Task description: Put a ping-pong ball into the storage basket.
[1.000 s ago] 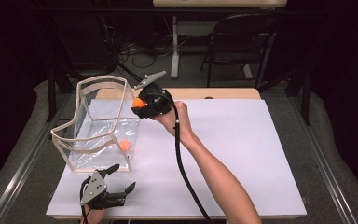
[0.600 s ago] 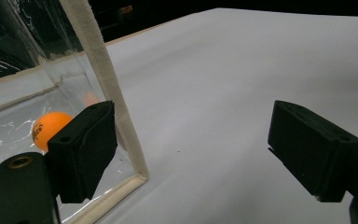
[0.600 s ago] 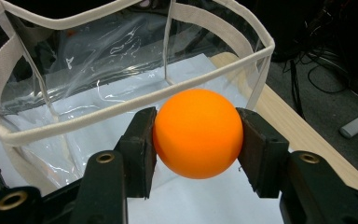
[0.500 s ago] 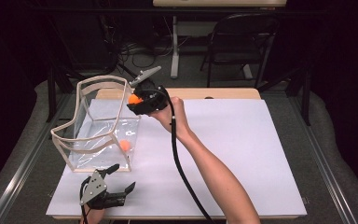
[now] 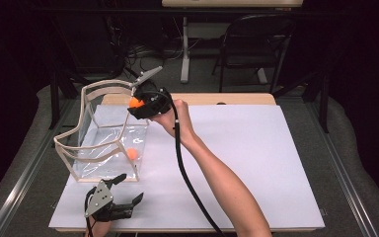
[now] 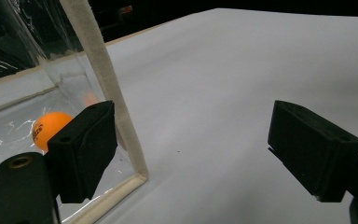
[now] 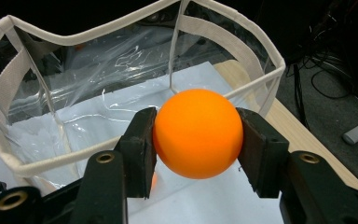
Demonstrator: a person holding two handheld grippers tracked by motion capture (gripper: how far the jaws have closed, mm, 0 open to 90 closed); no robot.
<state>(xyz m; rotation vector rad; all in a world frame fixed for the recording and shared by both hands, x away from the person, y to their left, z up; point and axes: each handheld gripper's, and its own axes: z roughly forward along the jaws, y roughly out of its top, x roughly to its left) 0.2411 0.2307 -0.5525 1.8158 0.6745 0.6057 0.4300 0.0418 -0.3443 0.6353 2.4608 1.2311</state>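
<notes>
At the lower left of the high view, the left gripper (image 5: 123, 200) rests on the white table (image 5: 256, 153) with jaws spread wide, just beside the clear bin (image 5: 96, 140), likely ready to steady it. One orange ball (image 6: 51, 128) already lies inside. Farther up, the right gripper (image 5: 137, 104) clamps a second orange ball (image 7: 198, 133) above the bin's far corner, nearer the opening than a second ago.

White-topped table (image 5: 256, 163), a clear white-trimmed bin (image 5: 103, 143) on its left part, near edge.
</notes>
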